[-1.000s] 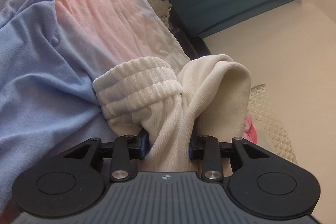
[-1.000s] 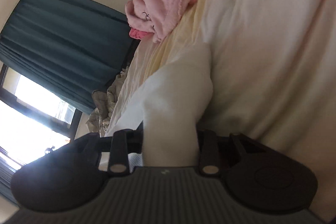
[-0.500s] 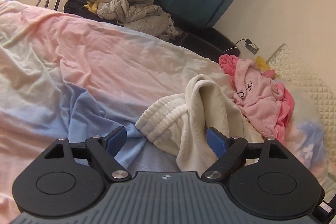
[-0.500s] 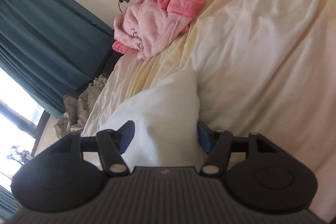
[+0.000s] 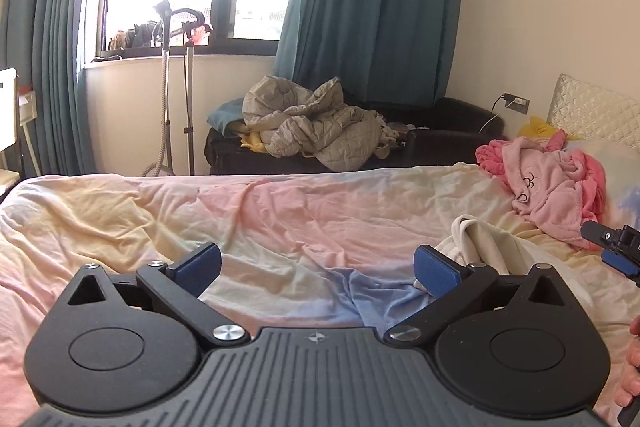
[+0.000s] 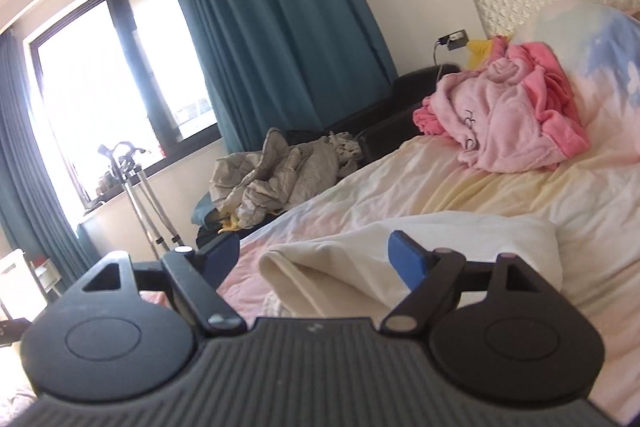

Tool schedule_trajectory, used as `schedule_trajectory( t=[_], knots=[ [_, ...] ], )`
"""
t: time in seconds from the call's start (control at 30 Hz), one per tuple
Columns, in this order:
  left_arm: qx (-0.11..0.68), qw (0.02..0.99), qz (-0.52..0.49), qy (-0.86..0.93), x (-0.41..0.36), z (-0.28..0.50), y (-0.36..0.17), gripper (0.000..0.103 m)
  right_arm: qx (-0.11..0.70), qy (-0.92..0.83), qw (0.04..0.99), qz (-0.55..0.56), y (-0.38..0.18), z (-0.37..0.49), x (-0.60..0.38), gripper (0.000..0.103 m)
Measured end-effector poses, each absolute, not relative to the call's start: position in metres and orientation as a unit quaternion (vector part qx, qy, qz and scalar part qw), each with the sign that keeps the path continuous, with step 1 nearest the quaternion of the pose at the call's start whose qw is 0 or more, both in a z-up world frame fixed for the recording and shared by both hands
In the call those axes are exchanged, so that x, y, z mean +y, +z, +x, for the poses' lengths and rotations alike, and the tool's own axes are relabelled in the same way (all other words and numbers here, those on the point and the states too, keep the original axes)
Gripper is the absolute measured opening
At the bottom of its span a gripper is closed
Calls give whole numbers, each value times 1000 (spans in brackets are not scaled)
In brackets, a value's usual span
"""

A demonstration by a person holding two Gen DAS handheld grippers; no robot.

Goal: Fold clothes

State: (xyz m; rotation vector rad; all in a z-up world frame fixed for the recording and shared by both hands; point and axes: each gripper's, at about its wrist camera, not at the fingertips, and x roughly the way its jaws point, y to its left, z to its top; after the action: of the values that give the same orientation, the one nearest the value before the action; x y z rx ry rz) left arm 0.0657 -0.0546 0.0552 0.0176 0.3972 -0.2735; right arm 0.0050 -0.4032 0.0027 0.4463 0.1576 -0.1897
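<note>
The left gripper [image 5: 316, 267] hangs above the bedsheet [image 5: 280, 211] with its jaws spread wide and nothing between them. The cream garment [image 5: 480, 243] lies on the sheet at about 3 o'clock from this gripper, outside the gap, just behind the right-hand pad [image 5: 436, 269]. The tip of the right gripper [image 5: 616, 247] shows at the frame's edge, also at 3 o'clock, beyond the garment.

In the right wrist view, the right gripper [image 6: 316, 255] is likewise released, jaws apart. The garment [image 6: 440, 239] lies flat on the bedsheet [image 6: 520, 195] straight ahead at 12 o'clock, spreading toward 2 o'clock; its open folded end sits in the gap between the pads, gripped by neither.

A pink robe [image 6: 508, 119] is heaped at 1 o'clock near the pillow [image 6: 592, 39], well apart from the garment.
</note>
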Motion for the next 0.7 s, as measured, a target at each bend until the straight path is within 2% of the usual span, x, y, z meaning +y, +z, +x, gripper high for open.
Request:
schedule_trajectory(
  t=[0.3,0.7],
  knots=[
    [137,987,60,-63,-5,0,59,103,100,22,985,142,27,-20,-300,84],
    [163,984,37,-61,8,-12,29,103,129,42,988,72,14,-17,-253,85]
  ],
)
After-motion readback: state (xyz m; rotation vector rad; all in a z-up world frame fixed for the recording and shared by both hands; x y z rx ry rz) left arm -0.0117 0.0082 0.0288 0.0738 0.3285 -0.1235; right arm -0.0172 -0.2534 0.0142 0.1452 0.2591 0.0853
